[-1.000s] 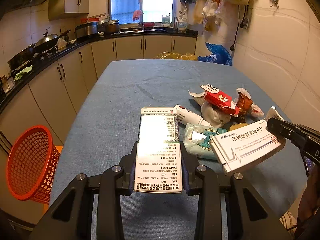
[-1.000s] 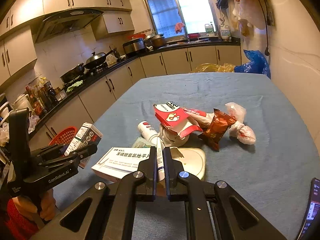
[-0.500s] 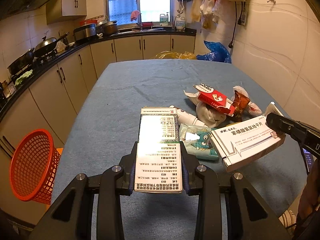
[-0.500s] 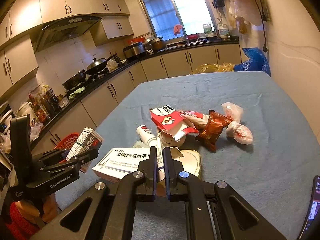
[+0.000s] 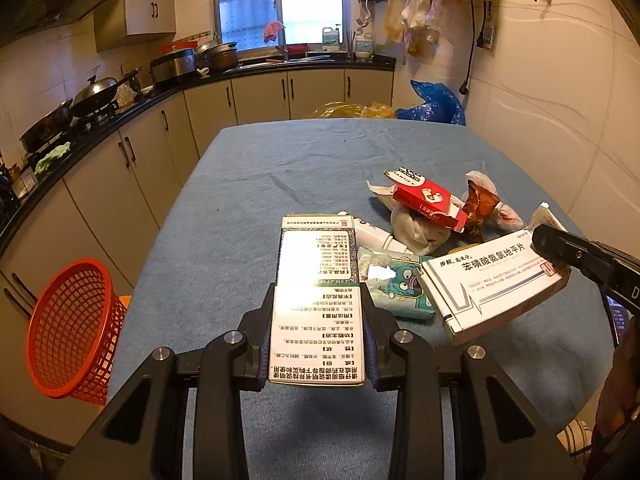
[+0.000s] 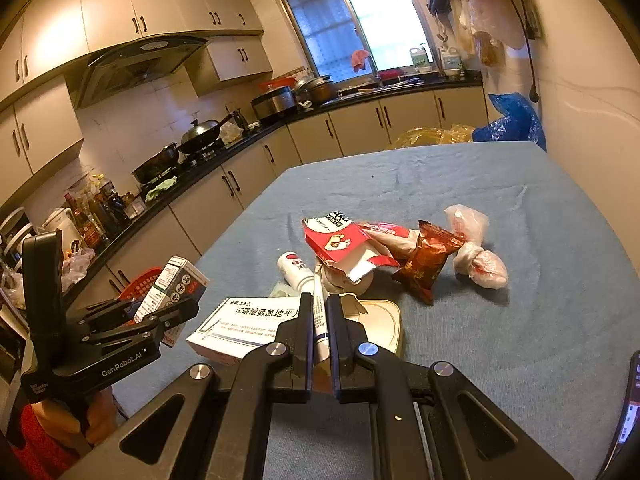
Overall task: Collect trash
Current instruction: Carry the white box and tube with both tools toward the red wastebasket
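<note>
Left tongs (image 5: pixel 318 334): clamped on a tall medicine carton (image 5: pixel 316 304) printed with black text, held lengthwise between the two fingers above the near part of the blue surface (image 5: pixel 248 208). In the right wrist view the same tongs (image 6: pixel 160 312) and carton (image 6: pixel 172 288) appear at far left, held up off the cloth.

Right tongs (image 6: pixel 320 328): closed on the thin edge of a flat white medicine box (image 6: pixel 252 320) with large black lettering; the box is tilted and lifted clear of the surface. In the left wrist view this box (image 5: pixel 496 284) hangs from the black fingertip (image 5: pixel 552 240) at right.

Remaining trash, grouped on the right half of the surface:
- red-and-white torn carton (image 5: pixel 424 200), resting on a crumpled white wrapper (image 5: pixel 416 228);
- brown snack packet (image 5: pixel 480 204), beside it;
- knotted clear plastic bag (image 6: pixel 476 256), furthest right;
- white tube (image 5: pixel 372 234), partly under the pile;
- teal tissue pack (image 5: pixel 400 288) with a cartoon face, between the two held boxes;
- cream lid-like piece (image 6: pixel 384 324), partly hidden behind the right tongs.

Red mesh basket (image 5: pixel 68 328): off the surface's left edge, tilted, mouth toward the camera.
</note>
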